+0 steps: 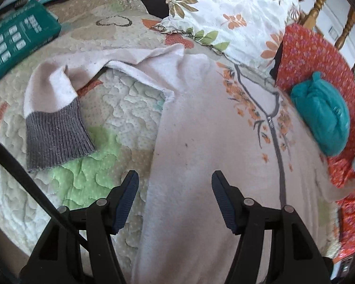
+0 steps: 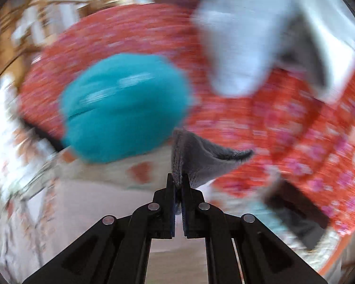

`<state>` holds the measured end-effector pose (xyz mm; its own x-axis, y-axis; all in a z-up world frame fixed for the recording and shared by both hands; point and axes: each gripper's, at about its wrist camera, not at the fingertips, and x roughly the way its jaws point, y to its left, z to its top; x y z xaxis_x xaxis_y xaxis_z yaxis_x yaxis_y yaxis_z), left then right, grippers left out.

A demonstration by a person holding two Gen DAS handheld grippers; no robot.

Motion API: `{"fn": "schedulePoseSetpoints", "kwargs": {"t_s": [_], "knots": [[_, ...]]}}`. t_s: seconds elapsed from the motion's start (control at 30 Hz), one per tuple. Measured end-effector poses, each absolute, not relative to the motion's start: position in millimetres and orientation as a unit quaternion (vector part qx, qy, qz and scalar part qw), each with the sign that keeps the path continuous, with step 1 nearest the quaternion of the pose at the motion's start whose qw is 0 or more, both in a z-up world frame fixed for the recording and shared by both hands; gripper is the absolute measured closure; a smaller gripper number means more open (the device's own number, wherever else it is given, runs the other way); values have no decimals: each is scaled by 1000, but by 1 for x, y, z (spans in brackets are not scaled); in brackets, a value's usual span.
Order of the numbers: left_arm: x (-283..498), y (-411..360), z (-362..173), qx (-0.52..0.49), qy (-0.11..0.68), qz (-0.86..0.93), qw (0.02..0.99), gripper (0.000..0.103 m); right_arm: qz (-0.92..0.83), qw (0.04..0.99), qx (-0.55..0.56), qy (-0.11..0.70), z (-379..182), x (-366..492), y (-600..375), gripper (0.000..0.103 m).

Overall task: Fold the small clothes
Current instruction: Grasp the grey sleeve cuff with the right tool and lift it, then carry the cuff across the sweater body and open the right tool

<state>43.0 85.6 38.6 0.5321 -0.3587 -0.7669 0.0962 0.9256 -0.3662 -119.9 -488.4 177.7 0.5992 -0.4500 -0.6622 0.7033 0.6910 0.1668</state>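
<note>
A pale pink zip-up sweater [image 1: 201,123] with an orange flower print lies spread on the quilted bed. Its left sleeve bends back and ends in a grey ribbed cuff [image 1: 56,137]. My left gripper [image 1: 175,184] hovers open over the sweater's lower body, nothing between its fingers. In the blurred right wrist view, my right gripper [image 2: 177,179] is shut on a grey ribbed cuff [image 2: 201,161], which stands up out of the jaws. The pink sweater [image 2: 101,201] lies below it.
A teal bundle of cloth [image 1: 324,116] [image 2: 123,108] rests on a red flowered fabric [image 1: 314,54] [image 2: 284,130] at the right. A flower-print pillow [image 1: 227,16] lies at the head of the bed. A green box [image 1: 14,40] sits at the far left. A wooden headboard [image 1: 319,4] stands behind.
</note>
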Motion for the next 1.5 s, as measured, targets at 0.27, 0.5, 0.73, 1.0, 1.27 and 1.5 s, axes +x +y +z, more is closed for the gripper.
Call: {"fn": "schedulePoseSetpoints", "kwargs": {"t_s": [0.27,0.5,0.73,1.0,1.27,1.5], "knots": [[49,117,25,-250,449,-180,839,34,-126,905,174,367,161,43,-311,98],[52,129,25,-294,440,-206,823,33,-8,893,122,433,107,126,-153,98],[49,138,30,-314,418,-217,824,33,24,868,72,491,53,167,-84,98],[43,154,36,-329,397,-198,834,33,86,841,-11,533,24,170,-34,91],[-5,227,60,-383,321,-53,864,33,173,843,-11,509,67,143,9,82],[-64,300,69,-453,290,28,843,33,285,822,-63,489,77,97,101,45]]}}
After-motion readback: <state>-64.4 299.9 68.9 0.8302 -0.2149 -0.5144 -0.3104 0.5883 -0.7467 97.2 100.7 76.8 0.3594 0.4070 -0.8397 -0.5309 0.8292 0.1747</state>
